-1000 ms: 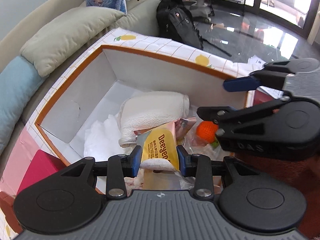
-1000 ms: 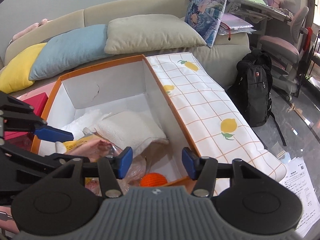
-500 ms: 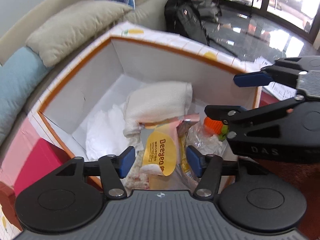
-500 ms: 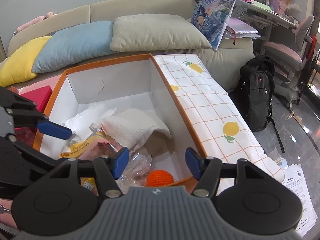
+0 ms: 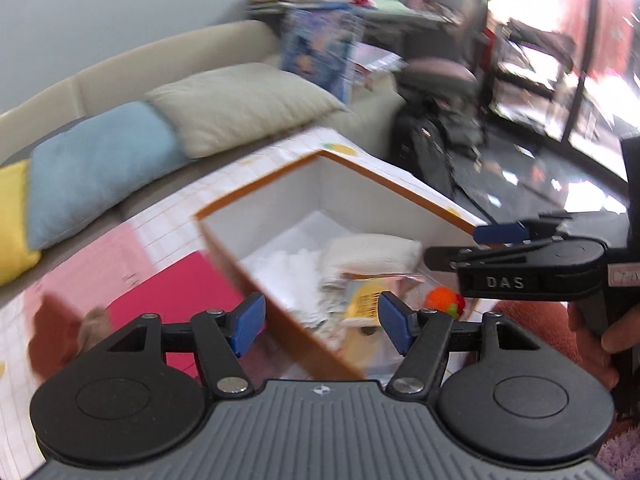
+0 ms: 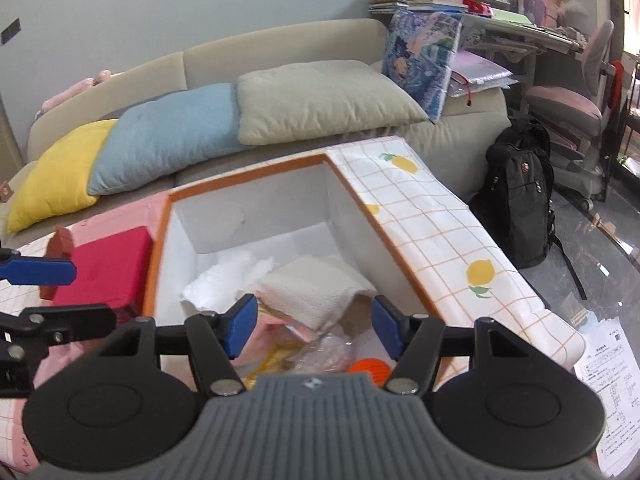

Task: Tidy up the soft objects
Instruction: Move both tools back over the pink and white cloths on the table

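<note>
An open box with an orange rim (image 6: 248,174) (image 5: 256,188) holds a folded cream towel (image 6: 316,288) (image 5: 372,252), a white fluffy cloth (image 6: 224,276) (image 5: 288,268), a yellow snack packet (image 5: 364,300), a clear plastic bag (image 6: 324,354) and an orange knitted ball (image 6: 370,368) (image 5: 440,298). My left gripper (image 5: 322,320) (image 6: 52,296) hangs over the box's left wall, jaws opening, nothing between them. The right gripper (image 6: 312,326) (image 5: 466,245) hovers open above the box's near end, holding nothing.
A red box (image 6: 104,264) (image 5: 172,292) lies left of the open box on a pink patterned sheet. The lemon-print lid (image 6: 420,216) leans on its right side. Behind are a sofa with yellow, blue and beige pillows (image 6: 320,100), a black backpack (image 6: 516,196) and papers (image 6: 612,380) on the floor.
The left gripper let go of the yellow packet, opened wide and pulled up and left out of the box. The packet now lies inside. The right gripper rose slightly.
</note>
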A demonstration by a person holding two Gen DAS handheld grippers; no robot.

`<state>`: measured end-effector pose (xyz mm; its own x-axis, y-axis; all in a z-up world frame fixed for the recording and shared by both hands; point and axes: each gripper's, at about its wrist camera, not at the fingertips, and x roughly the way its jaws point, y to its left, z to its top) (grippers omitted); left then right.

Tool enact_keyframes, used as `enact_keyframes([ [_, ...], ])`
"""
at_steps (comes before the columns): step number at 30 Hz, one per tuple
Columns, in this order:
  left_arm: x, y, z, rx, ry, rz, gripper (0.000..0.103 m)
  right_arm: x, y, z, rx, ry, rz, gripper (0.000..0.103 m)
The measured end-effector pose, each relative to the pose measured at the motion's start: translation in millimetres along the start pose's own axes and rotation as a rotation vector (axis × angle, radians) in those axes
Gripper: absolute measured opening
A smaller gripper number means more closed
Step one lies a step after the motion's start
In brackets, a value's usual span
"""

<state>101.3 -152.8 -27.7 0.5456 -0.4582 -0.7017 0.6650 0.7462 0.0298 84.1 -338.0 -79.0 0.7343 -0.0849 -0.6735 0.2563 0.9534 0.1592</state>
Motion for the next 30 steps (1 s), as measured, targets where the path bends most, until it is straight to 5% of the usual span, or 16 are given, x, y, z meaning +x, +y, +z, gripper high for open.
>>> enact_keyframes([
  [14, -47, 88, -70, -0.365, -0.012, 0.159, 0.078, -17, 103, -22, -0.244, 0.060, 0.178, 0.064],
  [30, -68, 158, -136, -0.652, 0.001, 0.219, 0.078, -9, 198, -35, -0.393, 0.142, 0.369, 0.064],
])
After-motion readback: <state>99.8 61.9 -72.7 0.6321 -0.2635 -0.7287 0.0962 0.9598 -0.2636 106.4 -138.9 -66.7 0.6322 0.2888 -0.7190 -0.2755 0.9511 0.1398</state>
